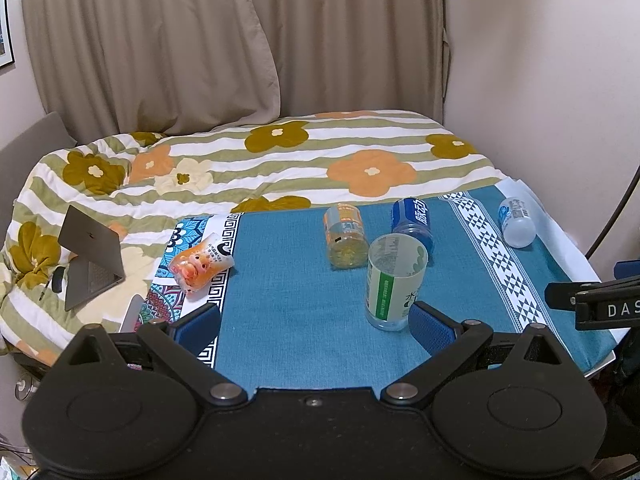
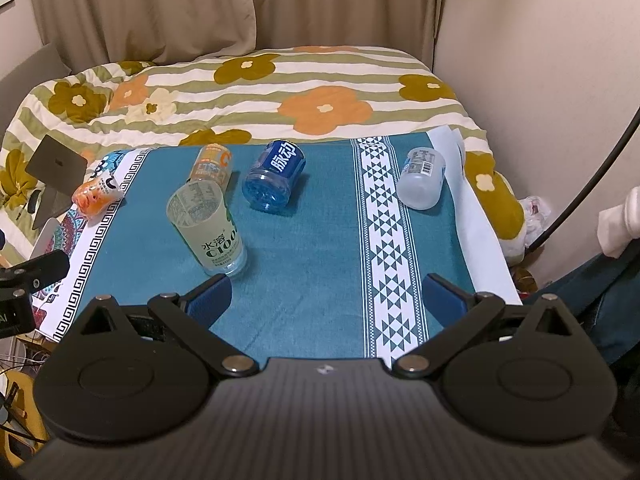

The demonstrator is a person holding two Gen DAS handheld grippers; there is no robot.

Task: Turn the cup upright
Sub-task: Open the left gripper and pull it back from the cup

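Note:
A clear cup with a green-and-white label (image 1: 394, 282) stands upright, mouth up, on the blue cloth; it also shows in the right wrist view (image 2: 210, 230). An orange cup (image 1: 345, 236) (image 2: 211, 168), a blue cup (image 1: 412, 218) (image 2: 275, 176) and a frosted white cup (image 1: 516, 221) (image 2: 421, 178) lie on their sides. My left gripper (image 1: 316, 326) is open and empty, its right pad just beside the upright cup's base. My right gripper (image 2: 328, 300) is open and empty, near the table's front edge, right of the upright cup.
An orange snack pouch (image 1: 196, 266) (image 2: 96, 194) lies at the table's left edge. A laptop (image 1: 90, 254) sits on the flowered quilt (image 1: 280, 160) behind the table. A black clamp (image 1: 592, 300) juts in at the right of the left wrist view.

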